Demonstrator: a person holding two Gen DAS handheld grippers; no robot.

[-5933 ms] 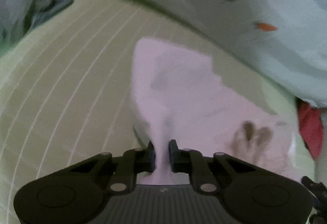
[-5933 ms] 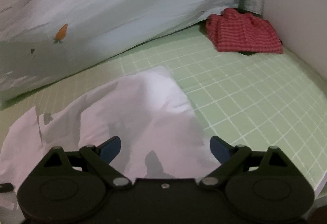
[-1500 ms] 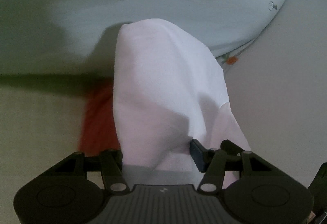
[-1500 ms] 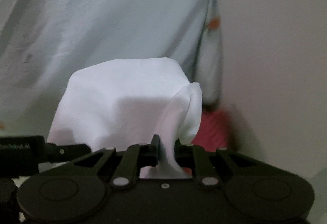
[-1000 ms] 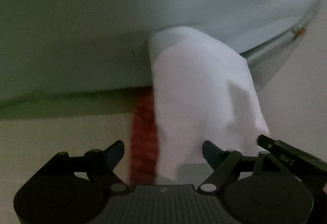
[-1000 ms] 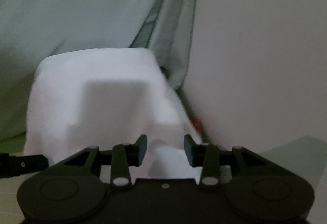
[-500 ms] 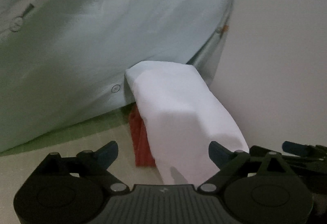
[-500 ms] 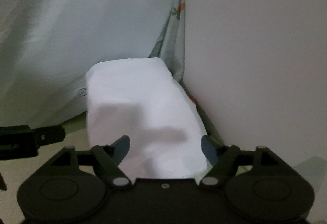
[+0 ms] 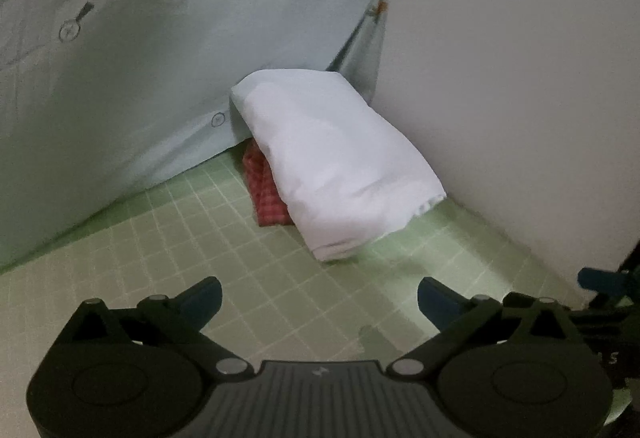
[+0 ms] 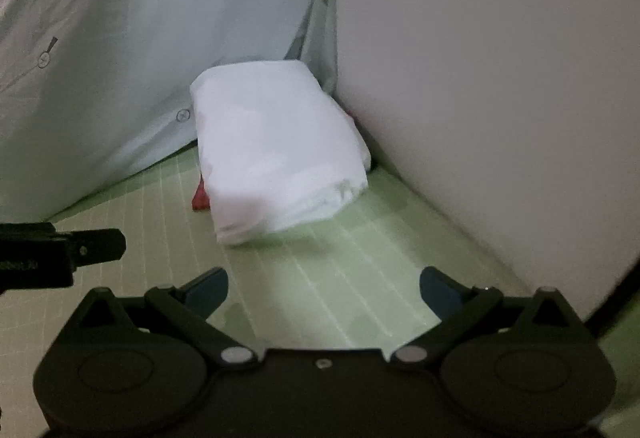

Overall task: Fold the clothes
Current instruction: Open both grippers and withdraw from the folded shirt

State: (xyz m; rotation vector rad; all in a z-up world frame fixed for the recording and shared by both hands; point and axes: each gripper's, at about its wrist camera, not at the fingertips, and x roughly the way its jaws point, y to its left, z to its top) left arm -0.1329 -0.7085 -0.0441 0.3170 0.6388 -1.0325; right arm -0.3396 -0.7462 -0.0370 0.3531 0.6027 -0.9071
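A folded white cloth bundle (image 9: 336, 166) is seen stacked on a red checked garment (image 9: 264, 194) in the corner of the green gridded mat (image 9: 200, 238). The left gripper (image 9: 318, 296) and right gripper (image 10: 324, 286) are opening, nothing between them. The tilted, overhanging bundle is judged liable to slide off or unfold.

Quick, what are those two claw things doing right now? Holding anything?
Left gripper: jaws opening wide, nothing between them.
Right gripper: jaws opening wide, nothing between them.
The white cloth lies free on the red cloth.

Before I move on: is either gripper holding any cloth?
No. Left gripper and right gripper are opening with nothing between them; the folded white garment lies ahead.
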